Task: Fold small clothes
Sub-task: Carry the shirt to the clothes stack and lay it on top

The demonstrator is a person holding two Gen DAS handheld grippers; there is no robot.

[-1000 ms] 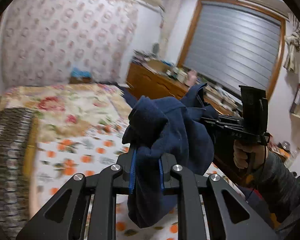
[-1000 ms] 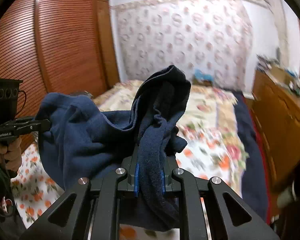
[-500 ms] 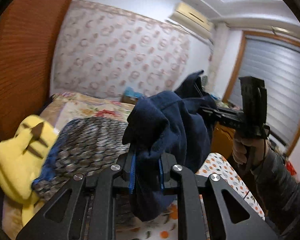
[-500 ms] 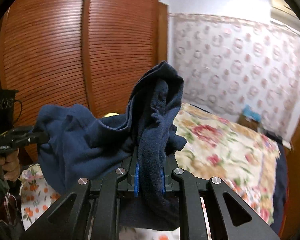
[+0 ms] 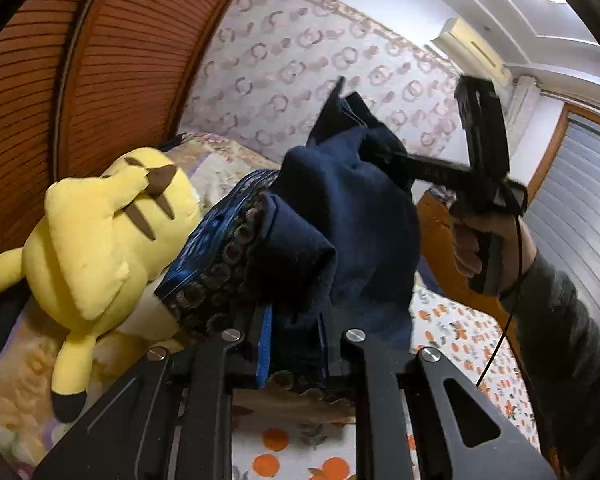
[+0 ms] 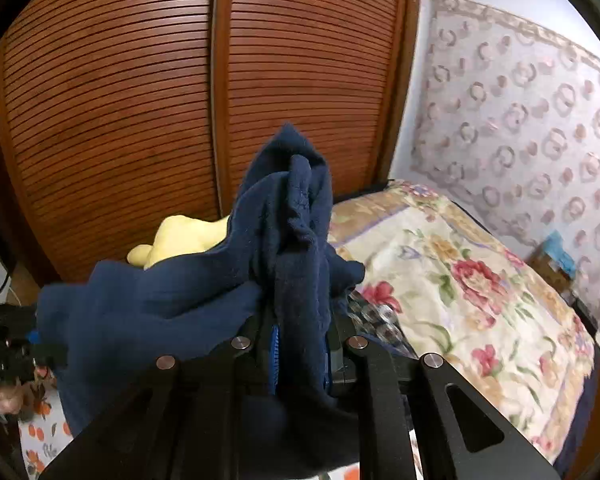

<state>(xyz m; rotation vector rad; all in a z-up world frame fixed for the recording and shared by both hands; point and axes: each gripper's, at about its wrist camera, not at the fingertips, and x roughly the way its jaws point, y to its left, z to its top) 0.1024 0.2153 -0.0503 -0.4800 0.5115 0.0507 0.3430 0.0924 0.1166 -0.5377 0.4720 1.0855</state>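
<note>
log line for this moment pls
left gripper: shut on navy garment | right gripper: shut on navy garment | garment held above bed

Home bedroom: bed w/ floral quilt (image 6: 460, 280); slatted wardrobe (image 6: 120, 120); plush toy (image 5: 100, 232); wall AC (image 5: 472, 46)

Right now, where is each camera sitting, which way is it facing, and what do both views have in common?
Left wrist: sits on the left gripper, facing the brown slatted wardrobe doors, yellow plush toy and patterned wall; shows the person's right hand holding the right gripper.
Right wrist: sits on the right gripper, facing the wardrobe and floral bedspread; the left gripper's body shows at the left edge.
Shared: the dark blue fleece garment, clamped by both grippers, plus wardrobe and plush toy.
</note>
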